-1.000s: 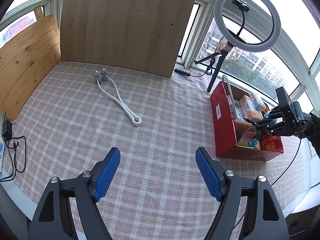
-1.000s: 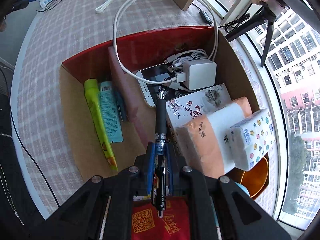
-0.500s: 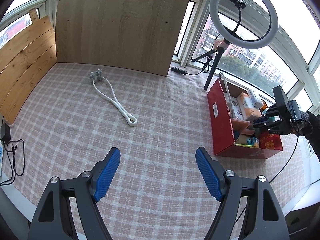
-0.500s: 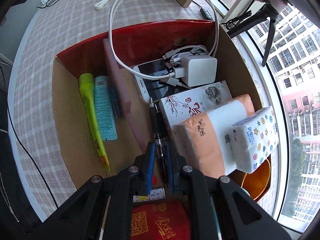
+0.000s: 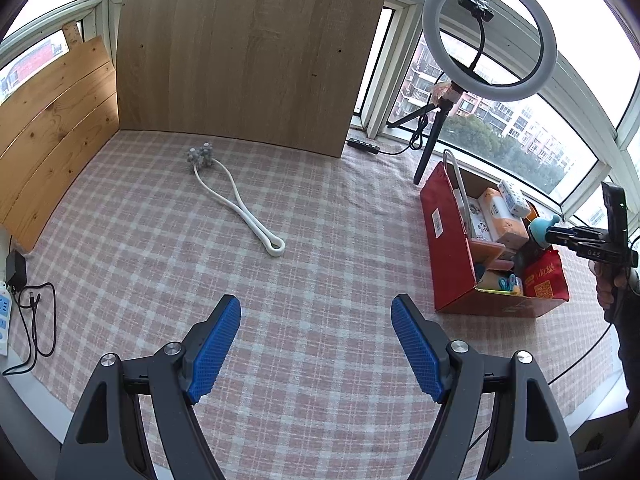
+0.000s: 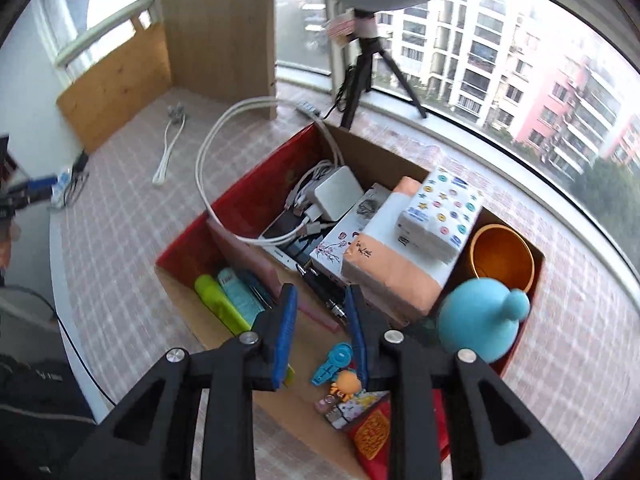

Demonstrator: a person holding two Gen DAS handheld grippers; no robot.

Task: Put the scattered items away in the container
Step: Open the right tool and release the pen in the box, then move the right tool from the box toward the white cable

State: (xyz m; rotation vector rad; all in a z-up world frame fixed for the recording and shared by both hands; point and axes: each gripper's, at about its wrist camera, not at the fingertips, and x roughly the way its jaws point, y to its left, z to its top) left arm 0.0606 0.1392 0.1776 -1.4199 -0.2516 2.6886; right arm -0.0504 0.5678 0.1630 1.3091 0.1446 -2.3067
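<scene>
Clutter fills the red cardboard box (image 6: 248, 204); a black pen (image 6: 324, 292) lies inside below the right gripper (image 6: 320, 336), jaws parted and empty. A white looped cable (image 5: 240, 208) lies on the checked worktop (image 5: 320, 280) ahead of the spread left gripper (image 5: 316, 344). Limp, it could slip or snag the box rim.

From my left wrist view, the left gripper (image 5: 316, 342) hangs over the checked tablecloth (image 5: 320, 264) with its blue pads (image 5: 214, 350) spread wide and nothing between them. At eleven o'clock a looped white cable (image 5: 240, 208) lies on the cloth, well apart from the red box (image 5: 448, 240) at two o'clock, which is packed with tissue packs and small items. The right gripper (image 5: 560, 236) reaches over the box's three o'clock side, beside a blue round toy (image 5: 542, 232); I cannot tell how its jaws stand.
</scene>
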